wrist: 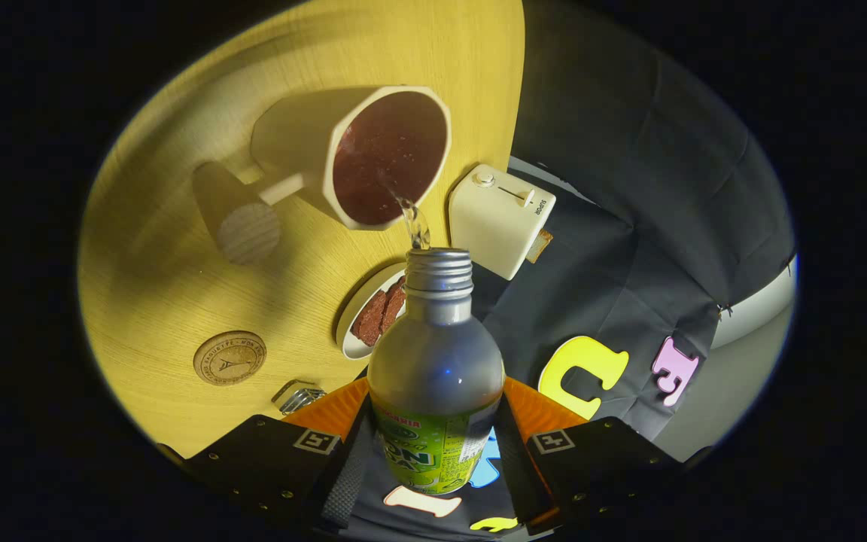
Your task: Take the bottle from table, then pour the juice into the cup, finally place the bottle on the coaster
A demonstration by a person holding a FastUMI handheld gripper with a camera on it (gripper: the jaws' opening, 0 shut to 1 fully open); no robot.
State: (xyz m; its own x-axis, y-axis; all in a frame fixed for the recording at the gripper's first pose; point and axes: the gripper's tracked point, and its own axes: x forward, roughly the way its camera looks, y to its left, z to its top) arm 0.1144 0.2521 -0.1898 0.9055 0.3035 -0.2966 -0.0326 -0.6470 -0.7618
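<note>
A clear bottle [433, 361] with a green label and a threaded grey neck sits between my fingers, and my gripper [433, 444] is shut on it. The view is rolled, so the bottle is tipped toward the cup. A thin stream of liquid [415, 222] runs from the bottle's open mouth into a cream cup [388, 154] just beyond it. The cup holds dark reddish juice and has a handle on its far side. A round cork coaster [229, 357] lies on the yellow wooden table [177, 226], off to the side of my fingers.
A cream toaster [500, 218] stands at the table's edge beside the cup. A small white plate with brown slices [373, 312] sits partly behind the bottle. A wooden cylinder [241, 222] stands near the cup's handle. A small metal object [298, 395] lies close to my fingers.
</note>
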